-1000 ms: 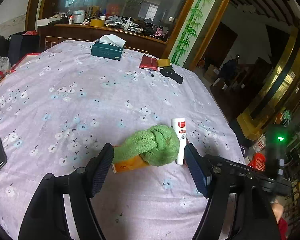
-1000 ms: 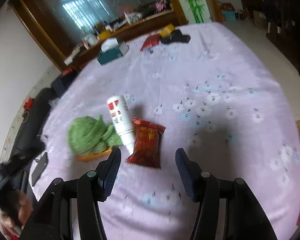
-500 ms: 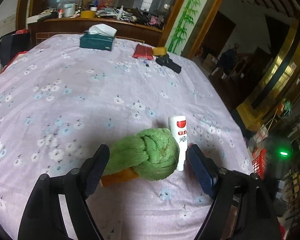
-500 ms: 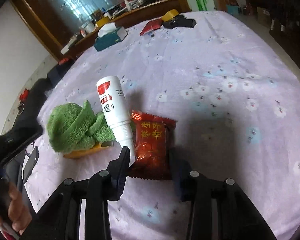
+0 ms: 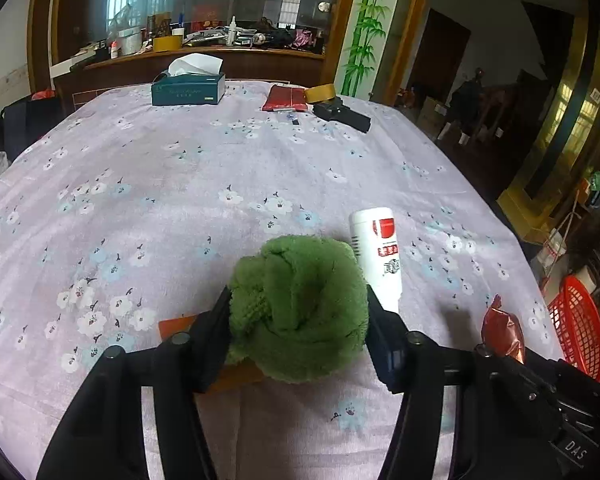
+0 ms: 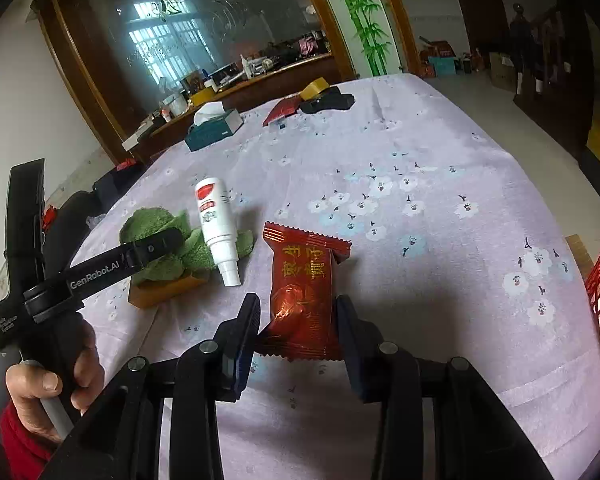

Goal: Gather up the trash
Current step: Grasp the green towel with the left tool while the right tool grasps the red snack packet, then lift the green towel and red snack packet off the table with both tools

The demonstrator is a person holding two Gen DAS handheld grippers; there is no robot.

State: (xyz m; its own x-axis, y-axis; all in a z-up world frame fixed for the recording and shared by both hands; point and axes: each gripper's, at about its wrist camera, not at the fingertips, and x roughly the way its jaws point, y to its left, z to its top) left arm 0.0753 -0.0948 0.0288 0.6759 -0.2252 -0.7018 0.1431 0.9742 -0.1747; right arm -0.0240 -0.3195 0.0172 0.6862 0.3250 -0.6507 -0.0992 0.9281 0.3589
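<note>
A knotted green cloth (image 5: 296, 312) lies on a flat orange box (image 5: 176, 326) on the flowered tablecloth. My left gripper (image 5: 298, 296) straddles the cloth; its jaws are closing and both pads press into its sides. A white spray bottle (image 5: 376, 256) lies against the cloth's right side. My right gripper (image 6: 298, 304) is shut on a red snack packet (image 6: 302, 276), held by its lower end. The right wrist view also shows the green cloth (image 6: 152, 220), the bottle (image 6: 216, 224) and one left gripper finger (image 6: 156, 244) across the cloth.
A red mesh basket (image 5: 576, 332) stands off the table's right edge. At the far end lie a teal tissue box (image 5: 188, 88), a red pouch (image 5: 284, 98), a tape roll (image 5: 320, 92) and a black object (image 5: 342, 114). A hand (image 6: 48, 384) holds the left gripper's handle.
My left gripper came forward and down over the green cloth and its jaws narrowed onto it. The right gripper reached the red packet, closed on it and drew it back from the bottle.
</note>
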